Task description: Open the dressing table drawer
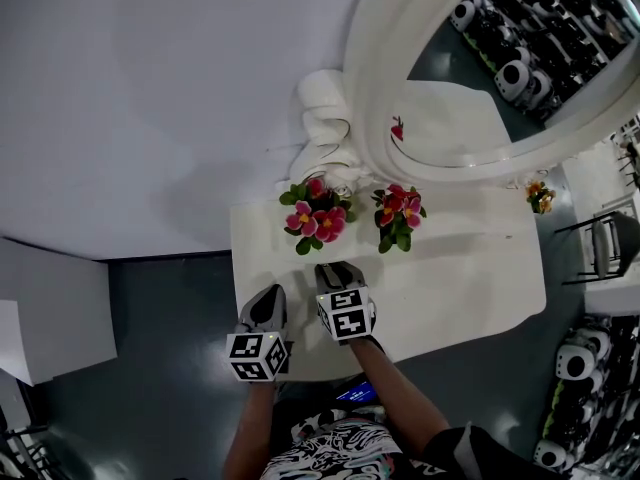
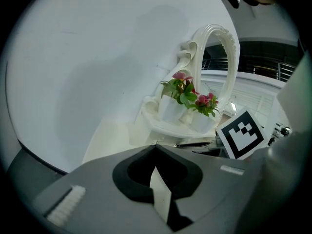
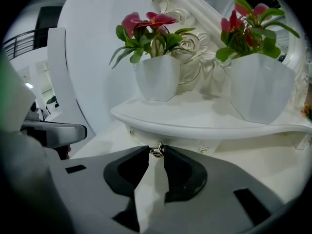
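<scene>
The white dressing table [image 1: 480, 278] carries a raised shelf [image 3: 204, 123] with small drawers beneath it. In the right gripper view a small metal drawer knob [image 3: 157, 151] sits between the tips of my right gripper [image 3: 156, 149], and both pads press on it. In the head view my right gripper [image 1: 340, 271] reaches over the table's front left part, towards the pots. My left gripper [image 2: 155, 147] is shut with nothing in it, its tips touching, and hangs at the table's left front corner [image 1: 268, 306].
Two white pots of pink flowers [image 3: 155, 74] [image 3: 258, 84] stand on the shelf above the knob. A large oval mirror [image 1: 480, 78] in a carved white frame rises behind them. More small knobs [image 3: 204, 149] dot the drawer front. The grey floor [image 1: 160, 368] lies left of the table.
</scene>
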